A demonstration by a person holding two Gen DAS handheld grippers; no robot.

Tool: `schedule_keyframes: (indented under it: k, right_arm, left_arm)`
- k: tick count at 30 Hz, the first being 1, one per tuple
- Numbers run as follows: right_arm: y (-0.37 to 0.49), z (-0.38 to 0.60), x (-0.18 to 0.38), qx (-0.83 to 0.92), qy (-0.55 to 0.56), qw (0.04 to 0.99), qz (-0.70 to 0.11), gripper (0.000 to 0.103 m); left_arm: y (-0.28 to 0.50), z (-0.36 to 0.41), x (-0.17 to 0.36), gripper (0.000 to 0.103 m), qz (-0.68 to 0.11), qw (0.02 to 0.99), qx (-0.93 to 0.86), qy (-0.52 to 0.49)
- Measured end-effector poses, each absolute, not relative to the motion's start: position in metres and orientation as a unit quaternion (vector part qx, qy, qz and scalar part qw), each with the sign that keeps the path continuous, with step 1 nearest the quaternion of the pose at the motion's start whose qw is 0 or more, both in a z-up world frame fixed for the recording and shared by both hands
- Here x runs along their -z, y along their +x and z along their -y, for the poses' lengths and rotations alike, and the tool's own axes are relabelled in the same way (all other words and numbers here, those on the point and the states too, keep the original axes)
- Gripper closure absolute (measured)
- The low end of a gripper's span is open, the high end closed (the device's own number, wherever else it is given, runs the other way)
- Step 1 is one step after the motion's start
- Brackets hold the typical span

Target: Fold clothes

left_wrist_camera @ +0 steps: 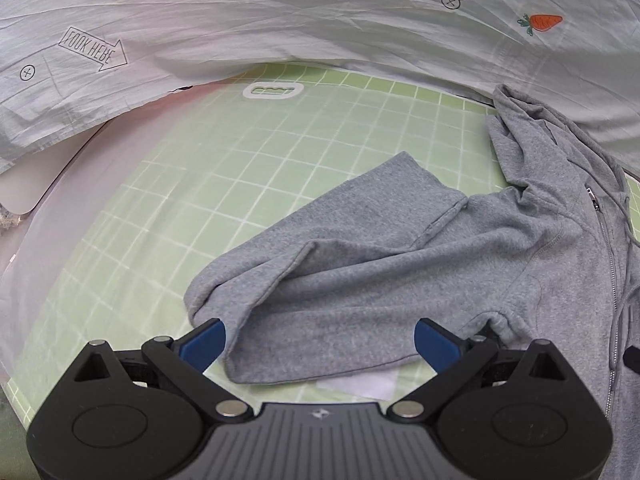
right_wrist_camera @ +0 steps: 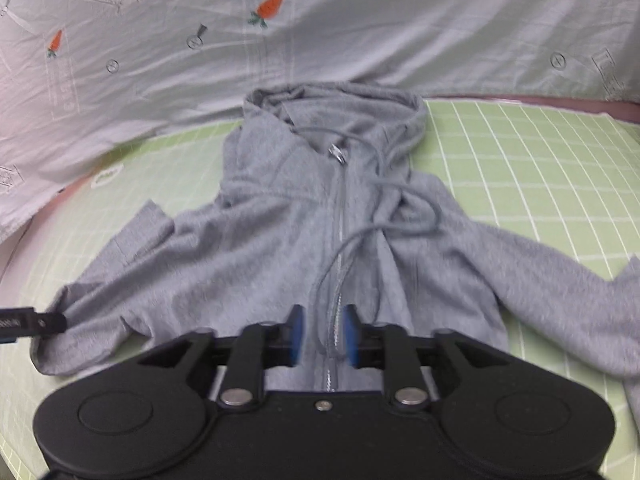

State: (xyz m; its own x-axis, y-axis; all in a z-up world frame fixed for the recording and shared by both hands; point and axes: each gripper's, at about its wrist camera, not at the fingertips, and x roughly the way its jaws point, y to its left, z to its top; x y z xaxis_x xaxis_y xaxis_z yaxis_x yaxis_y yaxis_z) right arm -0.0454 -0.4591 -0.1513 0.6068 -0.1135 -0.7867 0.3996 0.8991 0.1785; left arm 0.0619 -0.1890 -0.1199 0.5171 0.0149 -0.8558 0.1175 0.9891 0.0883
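A grey zip-up hoodie (right_wrist_camera: 256, 248) lies face up on a green grid mat (right_wrist_camera: 520, 168), hood (right_wrist_camera: 336, 108) at the far end and both sleeves spread sideways. In the left wrist view one sleeve (left_wrist_camera: 320, 256) lies doubled over itself. My left gripper (left_wrist_camera: 318, 326) hovers just above that sleeve with its blue pads wide apart and nothing between them. My right gripper (right_wrist_camera: 324, 312) hangs over the lower zipper (right_wrist_camera: 340, 216); its pads stand a narrow gap apart. The zipper and a drawstring show through the gap, lying flat and unpinched.
A wrinkled white sheet (left_wrist_camera: 320, 20) printed with carrots and arrows borders the far side of the mat (left_wrist_camera: 240, 160). A white scrap (left_wrist_camera: 360, 386) peeks out under the sleeve. A pale flat object (left_wrist_camera: 24, 184) sits at the far left under the sheet.
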Motion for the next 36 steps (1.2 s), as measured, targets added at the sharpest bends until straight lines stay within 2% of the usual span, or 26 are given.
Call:
schedule_keyframes:
  k: [1,7,15,23,31,36]
  right_arm:
    - [-0.051,0.455,0.156,0.15,0.168,0.879,-0.42,0.0]
    - [-0.076,0.436,0.186,0.195,0.173,0.856,-0.447,0.0]
    - [-0.075,0.409,0.2,0.254,0.131,0.852,-0.438,0.0]
    - [-0.066,0.398,0.207,0.352,0.158,0.838,-0.385,0.0]
    - [-0.062,0.393,0.212,0.4,0.16,0.834,-0.343,0.0]
    - [-0.059,0.391,0.214,0.406,0.155,0.837,-0.331,0.0]
  left_arm:
    - [0.061,0.183,0.119,0.003,-0.49,0.869,0.028,0.067]
    - [0.07,0.15,0.115,0.003,-0.48,0.874,0.023,0.066]
    - [0.104,0.107,0.12,0.003,-0.479,0.874,0.032,0.071]
    - [0.142,0.082,0.141,0.003,-0.5,0.862,0.049,0.062]
    - [0.174,0.119,0.155,0.003,-0.504,0.851,0.123,0.082]
    - [0.181,0.161,0.157,0.003,-0.481,0.85,0.176,0.125]
